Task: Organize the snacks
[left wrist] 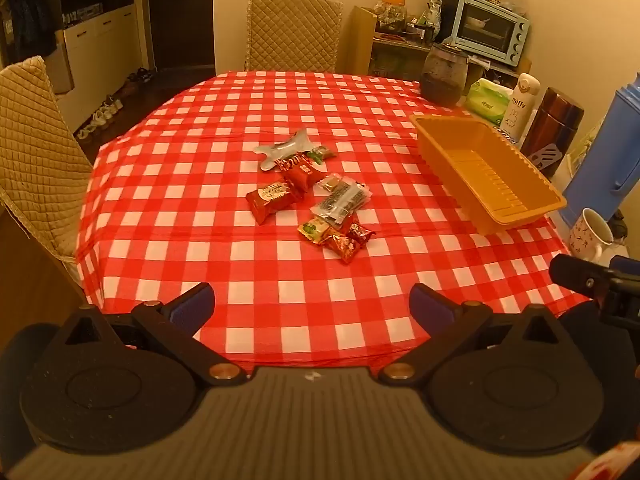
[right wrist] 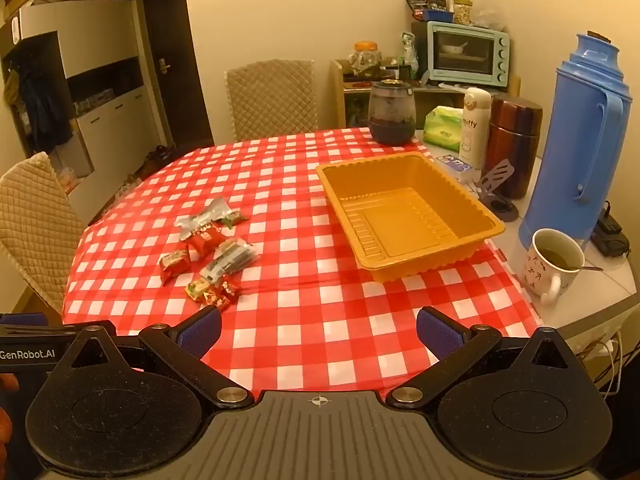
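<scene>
Several wrapped snacks (left wrist: 312,194) lie in a loose pile mid-table on the red checked cloth (left wrist: 240,264); the pile also shows in the right wrist view (right wrist: 210,256). An empty orange tray (left wrist: 486,170) sits to their right, also in the right wrist view (right wrist: 404,214). My left gripper (left wrist: 312,306) is open and empty over the near table edge, well short of the pile. My right gripper (right wrist: 319,332) is open and empty, near the front edge, short of the tray.
A white mug (right wrist: 554,264), a blue thermos (right wrist: 580,140), a brown flask (right wrist: 514,144), a white bottle (right wrist: 474,128) and a dark jar (right wrist: 392,114) stand right and behind the tray. Padded chairs (left wrist: 36,148) stand at the left and far sides.
</scene>
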{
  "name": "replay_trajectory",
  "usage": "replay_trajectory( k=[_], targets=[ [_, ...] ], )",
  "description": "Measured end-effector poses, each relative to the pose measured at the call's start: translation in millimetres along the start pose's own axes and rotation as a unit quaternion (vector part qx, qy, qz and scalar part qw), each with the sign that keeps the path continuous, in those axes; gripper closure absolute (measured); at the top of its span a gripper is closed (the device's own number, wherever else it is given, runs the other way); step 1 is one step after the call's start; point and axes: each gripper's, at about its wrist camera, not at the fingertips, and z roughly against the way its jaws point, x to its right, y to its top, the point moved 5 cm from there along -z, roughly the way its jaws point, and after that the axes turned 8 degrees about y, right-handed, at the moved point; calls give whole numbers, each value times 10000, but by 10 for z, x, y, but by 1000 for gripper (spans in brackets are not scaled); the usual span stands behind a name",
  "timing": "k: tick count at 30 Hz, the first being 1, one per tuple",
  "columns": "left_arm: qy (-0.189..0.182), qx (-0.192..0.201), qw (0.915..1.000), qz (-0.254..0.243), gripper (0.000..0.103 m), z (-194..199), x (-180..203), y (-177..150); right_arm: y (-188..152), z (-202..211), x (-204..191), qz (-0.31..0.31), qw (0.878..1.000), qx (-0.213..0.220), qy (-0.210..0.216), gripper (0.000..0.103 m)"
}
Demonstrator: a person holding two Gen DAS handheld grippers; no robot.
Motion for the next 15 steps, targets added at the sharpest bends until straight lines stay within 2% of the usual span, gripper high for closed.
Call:
replay_trajectory(
  k=[15],
  targets=[
    [-66, 72, 9999, 21, 0, 33, 13, 31, -21, -103, -38, -8, 10000, -33, -9, 0]
  ],
)
